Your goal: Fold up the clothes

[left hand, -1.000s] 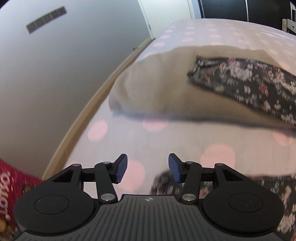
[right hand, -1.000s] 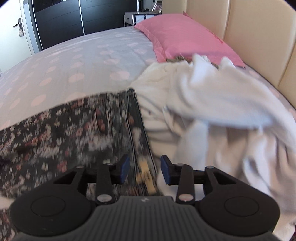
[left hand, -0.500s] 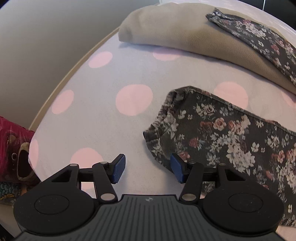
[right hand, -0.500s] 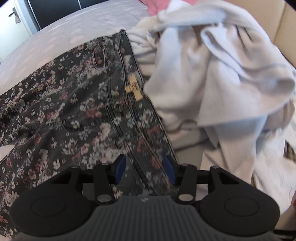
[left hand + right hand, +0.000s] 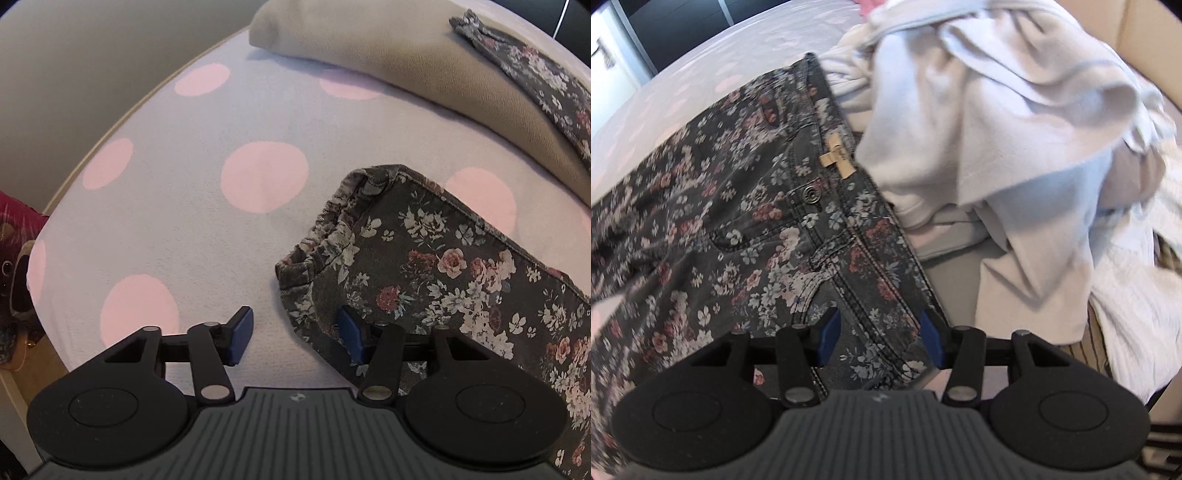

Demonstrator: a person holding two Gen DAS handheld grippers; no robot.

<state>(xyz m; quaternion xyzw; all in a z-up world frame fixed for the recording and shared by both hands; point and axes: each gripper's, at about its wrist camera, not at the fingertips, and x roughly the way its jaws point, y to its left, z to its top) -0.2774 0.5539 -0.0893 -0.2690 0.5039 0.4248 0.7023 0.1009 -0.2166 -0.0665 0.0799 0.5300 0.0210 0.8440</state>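
Dark floral trousers lie flat on the bed. The left wrist view shows a leg hem [image 5: 332, 251] with a gathered cuff. My left gripper [image 5: 295, 332] is open just above the sheet, its right finger over the hem's near corner, its left finger over bare sheet. The right wrist view shows the waistband [image 5: 846, 236] with a metal button [image 5: 811, 194] and a tan label [image 5: 836, 159]. My right gripper [image 5: 879, 332] is open, its jaws on either side of the waistband's near end. The other leg [image 5: 535, 81] lies over a beige pillow.
The bed sheet [image 5: 184, 221] is pale with pink dots. A beige pillow [image 5: 388, 48] lies at the far side. A heap of white clothes [image 5: 997, 129] lies right of the waistband. The bed edge [image 5: 110, 122] and a red soft toy [image 5: 14, 258] are at the left.
Both grippers have dropped and tilted down toward the trousers. The left one has closed in on the leg hem, the right one on the waistband. Both jaws stay open.
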